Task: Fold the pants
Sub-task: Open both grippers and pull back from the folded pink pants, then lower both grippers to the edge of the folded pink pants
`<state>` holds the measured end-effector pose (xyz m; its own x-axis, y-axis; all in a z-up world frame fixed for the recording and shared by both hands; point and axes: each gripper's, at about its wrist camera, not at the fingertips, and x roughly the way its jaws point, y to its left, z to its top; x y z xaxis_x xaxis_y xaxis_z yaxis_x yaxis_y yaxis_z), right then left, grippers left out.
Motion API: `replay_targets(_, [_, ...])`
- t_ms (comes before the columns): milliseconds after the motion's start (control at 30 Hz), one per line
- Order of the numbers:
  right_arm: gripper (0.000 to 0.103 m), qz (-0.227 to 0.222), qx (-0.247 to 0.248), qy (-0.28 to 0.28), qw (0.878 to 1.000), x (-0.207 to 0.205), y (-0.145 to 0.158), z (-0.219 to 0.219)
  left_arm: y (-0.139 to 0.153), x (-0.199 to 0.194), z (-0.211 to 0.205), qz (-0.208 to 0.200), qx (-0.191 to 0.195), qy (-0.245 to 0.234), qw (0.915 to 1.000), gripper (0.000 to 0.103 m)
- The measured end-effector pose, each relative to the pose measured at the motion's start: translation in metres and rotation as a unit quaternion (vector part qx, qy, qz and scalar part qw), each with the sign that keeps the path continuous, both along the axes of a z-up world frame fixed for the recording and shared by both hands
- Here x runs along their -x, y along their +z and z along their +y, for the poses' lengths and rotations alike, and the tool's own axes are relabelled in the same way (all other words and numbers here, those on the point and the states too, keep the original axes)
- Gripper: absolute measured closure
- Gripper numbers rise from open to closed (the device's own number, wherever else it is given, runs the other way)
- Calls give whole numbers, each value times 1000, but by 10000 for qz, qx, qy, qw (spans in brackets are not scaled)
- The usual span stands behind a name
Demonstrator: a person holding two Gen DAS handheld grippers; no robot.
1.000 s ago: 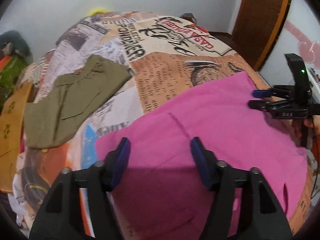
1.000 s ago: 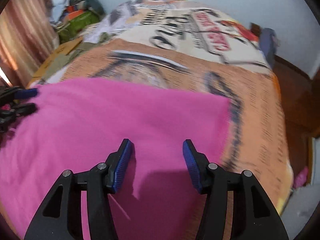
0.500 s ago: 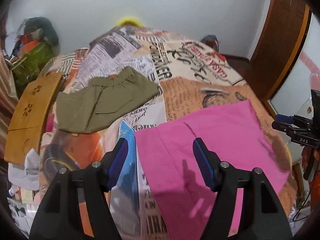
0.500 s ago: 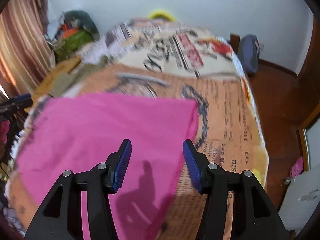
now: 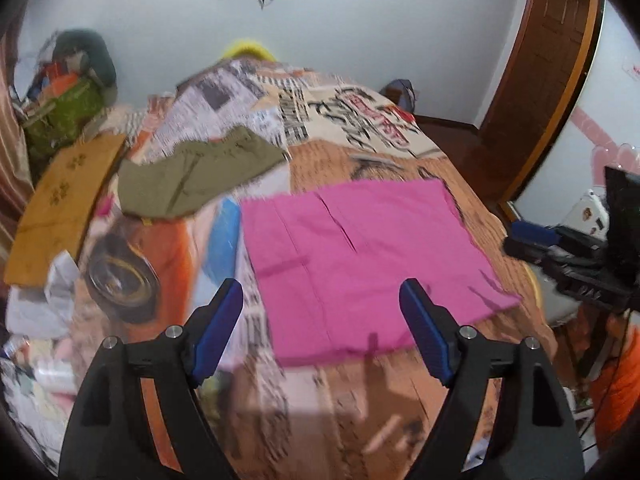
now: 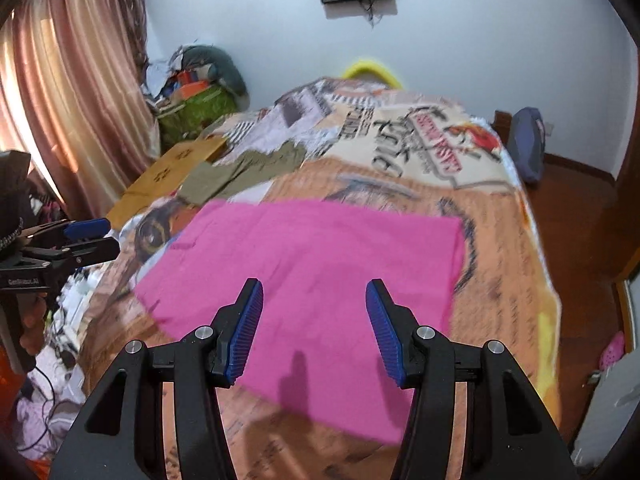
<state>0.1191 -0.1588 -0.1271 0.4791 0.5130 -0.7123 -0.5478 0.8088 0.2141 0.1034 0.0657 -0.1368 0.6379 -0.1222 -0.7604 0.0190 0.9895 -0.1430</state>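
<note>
- The pink pants [image 5: 360, 256] are lying folded flat on the bed [image 5: 400, 400], filling the middle of the frame in my left wrist view and the centre of my right wrist view [image 6: 312, 272].
- In the left view, creases are running down the cloth from its far edge, and its near right corner is looking ragged.
- My left claw [image 5: 322, 330] is hanging above the near edge of the pink pants, well apart from the cloth; its jaws are opening wider, and nothing is sitting between them.
- My right claw [image 6: 315, 330] is hovering over the near part of the pink pants with its jaws parted and nothing between them; its shadow is falling on the cloth.
- Each claw is showing at the edge of the other's view: the right one at the right of the frame [image 5: 532, 246], the left one at the left of the frame [image 6: 90, 238].
- A second pair, the olive pants [image 5: 196, 178], is lying folded in the upper left of the frame, apart from the pink pair.
- The newspaper-print bedspread [image 6: 420, 148] is covering the bed under both garments.
- A wooden board [image 5: 60, 208] is resting at the left edge of the bed.
- A curtain [image 6: 60, 80] is hanging in the upper left of the right view.
</note>
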Motion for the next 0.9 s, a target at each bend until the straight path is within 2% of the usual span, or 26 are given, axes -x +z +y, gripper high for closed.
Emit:
replay_targets(267, [53,481,275,-17,9985,7,-45,6,-38,20,-6,607,649,-8,9960,22])
replay_targets(433, [53,469,203,-5,9987,10,-49,4,-62,20,-8,1006,1390,-81,9851,22])
replay_targets(533, [53,403,232,34,9989,12,-49,4,-68,17,-11,1035,1436,-90,9842,22])
replay_targets(633, [53,315,281,78,9991,15,-50,5,-71,14,-9,1007,1652,-80,9811,15])
replay_targets(700, [53,324,252,92,9991,15,-51,5,-76,11,-5,966,2003,-40,9750,7])
replay_targets(900, [53,393,87,107,9991,13,-55,2,-81,-5,9,979,2576,233,9610,6])
